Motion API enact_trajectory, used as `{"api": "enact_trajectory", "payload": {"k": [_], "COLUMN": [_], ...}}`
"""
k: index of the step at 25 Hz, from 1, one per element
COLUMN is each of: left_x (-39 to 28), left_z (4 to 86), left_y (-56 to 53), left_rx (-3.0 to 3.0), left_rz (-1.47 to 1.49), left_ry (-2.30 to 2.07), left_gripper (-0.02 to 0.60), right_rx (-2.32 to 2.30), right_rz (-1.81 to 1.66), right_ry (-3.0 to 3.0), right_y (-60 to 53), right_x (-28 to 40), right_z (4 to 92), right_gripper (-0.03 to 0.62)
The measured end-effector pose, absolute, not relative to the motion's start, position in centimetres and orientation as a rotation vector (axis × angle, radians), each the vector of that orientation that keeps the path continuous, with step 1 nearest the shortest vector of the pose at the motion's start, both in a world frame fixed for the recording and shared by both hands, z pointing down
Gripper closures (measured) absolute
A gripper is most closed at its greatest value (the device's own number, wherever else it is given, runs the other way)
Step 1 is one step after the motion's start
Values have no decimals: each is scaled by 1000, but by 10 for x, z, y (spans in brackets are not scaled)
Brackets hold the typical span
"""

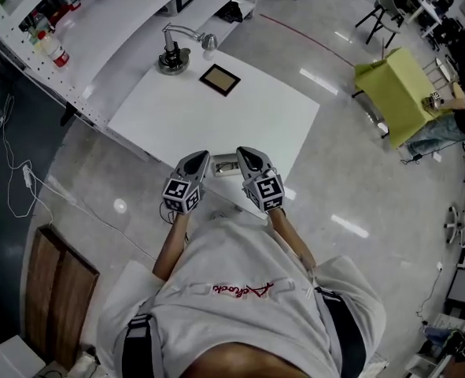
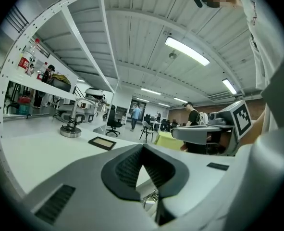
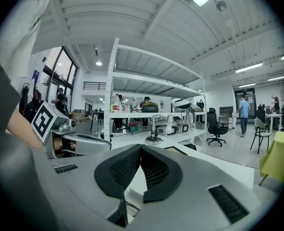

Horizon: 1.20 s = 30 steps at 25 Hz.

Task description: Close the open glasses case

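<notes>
While the glasses case (image 1: 224, 164) lies at the near edge of the surface (image 1: 216, 120), apparently open, the approach step is judged to be in hand; the lid is not yet touched.

Left claw (image 2: 142, 147): tips together, nothing held. Right claw (image 3: 141, 147): likewise closed tip to tip, empty.

In the head view the case is seen between the two claws, just beside each; contact cannot be told.

Next move, as judged: the base to be steadied by one claw, the lid to be pushed over by the other.
</notes>
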<state>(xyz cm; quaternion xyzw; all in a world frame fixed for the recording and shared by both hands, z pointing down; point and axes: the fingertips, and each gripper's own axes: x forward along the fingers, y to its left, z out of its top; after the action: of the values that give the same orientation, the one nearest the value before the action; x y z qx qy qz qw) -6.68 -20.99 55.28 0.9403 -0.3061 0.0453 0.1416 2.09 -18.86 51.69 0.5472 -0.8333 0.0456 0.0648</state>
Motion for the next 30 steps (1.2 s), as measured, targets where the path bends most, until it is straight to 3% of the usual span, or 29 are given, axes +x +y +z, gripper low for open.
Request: {"api": "enact_trajectory", "payload": {"k": [30], "left_x": [-61], "left_z": [594], "left_y": [-202], "left_rx": [2529], "left_rz": [284], "left_ry": [-1070], "left_gripper": [557], "right_rx": [1440], "right_rz": [318], "right_ry": [-2616], "right_y": [-211], "right_x": [44], "right_z": [560], "right_gripper": [562]}}
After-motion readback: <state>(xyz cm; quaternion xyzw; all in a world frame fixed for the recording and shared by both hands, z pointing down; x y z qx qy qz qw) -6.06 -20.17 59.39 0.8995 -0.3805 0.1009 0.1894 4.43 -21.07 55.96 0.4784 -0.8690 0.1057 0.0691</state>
